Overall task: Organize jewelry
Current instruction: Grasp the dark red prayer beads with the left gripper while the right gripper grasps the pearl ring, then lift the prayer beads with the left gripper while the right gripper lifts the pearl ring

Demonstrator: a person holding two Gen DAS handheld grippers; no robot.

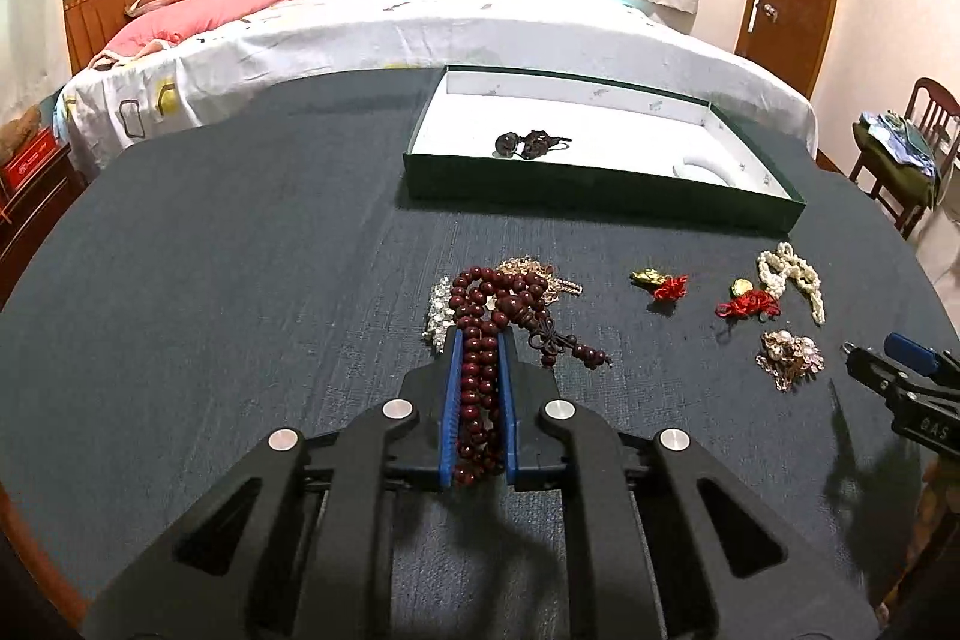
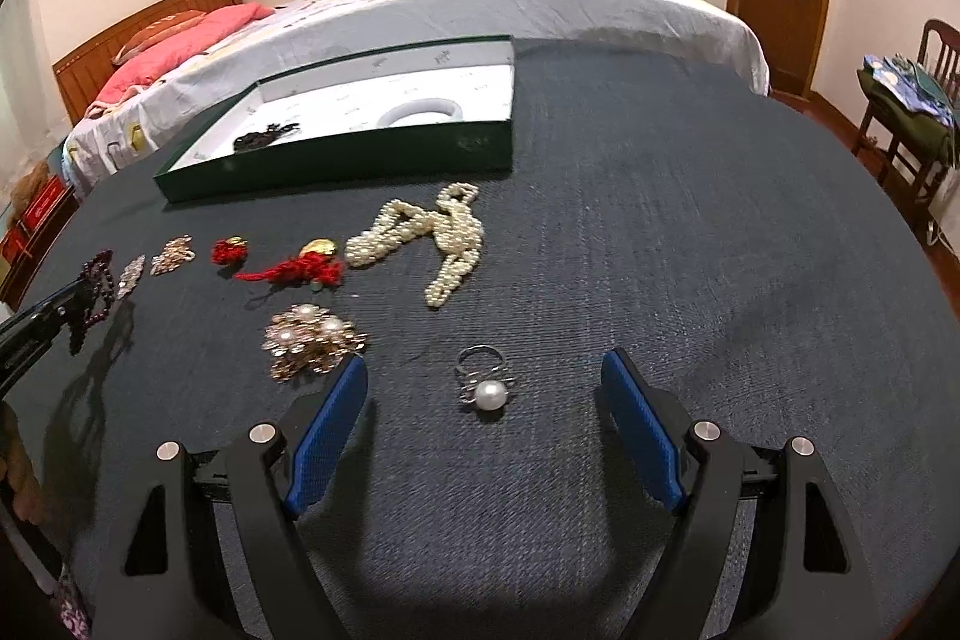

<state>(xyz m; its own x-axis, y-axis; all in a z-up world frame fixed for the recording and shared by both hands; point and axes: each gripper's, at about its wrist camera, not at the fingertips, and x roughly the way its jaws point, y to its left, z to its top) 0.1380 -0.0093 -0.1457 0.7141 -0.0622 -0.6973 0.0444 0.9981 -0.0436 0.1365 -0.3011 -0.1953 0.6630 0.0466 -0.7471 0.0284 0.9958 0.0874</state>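
My left gripper (image 1: 480, 334) is shut on a dark red bead bracelet (image 1: 480, 388), whose loops and tassel lie on the dark table over silver and gold chains (image 1: 441, 307). My right gripper (image 2: 483, 361) is open, its blue pads either side of a pearl ring (image 2: 486, 388) on the table. A green box (image 1: 600, 196) with a white inside stands beyond and holds a dark trinket (image 1: 531, 143). In the right wrist view the box (image 2: 360, 154) is at the far left.
On the table lie a pearl necklace (image 2: 432, 232), two red-tasselled gold charms (image 2: 294, 268) (image 2: 230, 249), a gold pearl brooch (image 2: 312, 337) and small sparkly pieces (image 2: 171, 256). A bed (image 1: 420, 22) is behind the table and a chair (image 1: 900, 148) to the right.
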